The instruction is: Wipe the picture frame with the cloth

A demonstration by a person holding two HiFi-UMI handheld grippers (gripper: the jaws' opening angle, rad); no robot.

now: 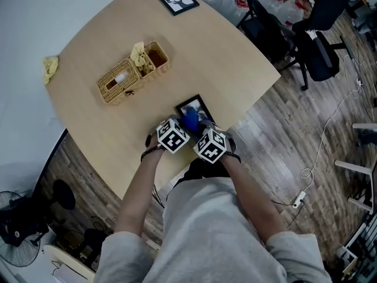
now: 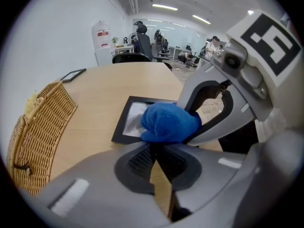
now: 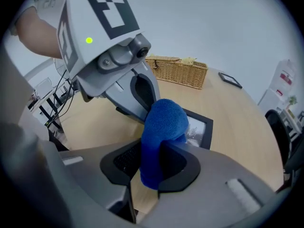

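A black picture frame (image 1: 195,106) (image 2: 129,121) (image 3: 203,129) lies flat on the wooden table (image 1: 224,58), close to its front edge. My right gripper (image 3: 152,163) is shut on a blue cloth (image 3: 164,122) (image 2: 168,122) (image 1: 189,120), and the cloth's bunched end rests on the frame's glass. My left gripper (image 2: 154,152) is shut with nothing visible between its jaws. Its tips sit at the frame's near left edge, right beside the cloth. Whether they touch the frame is hidden. In the head view both marker cubes sit side by side just in front of the frame.
A wicker basket (image 1: 132,72) (image 2: 35,137) (image 3: 178,71) with a yellow cloth in it stands left of centre. Another yellow cloth (image 1: 50,68) hangs at the table's left edge. A second black frame (image 1: 178,0) lies at the far side. Office chairs (image 1: 318,34) stand beyond the table.
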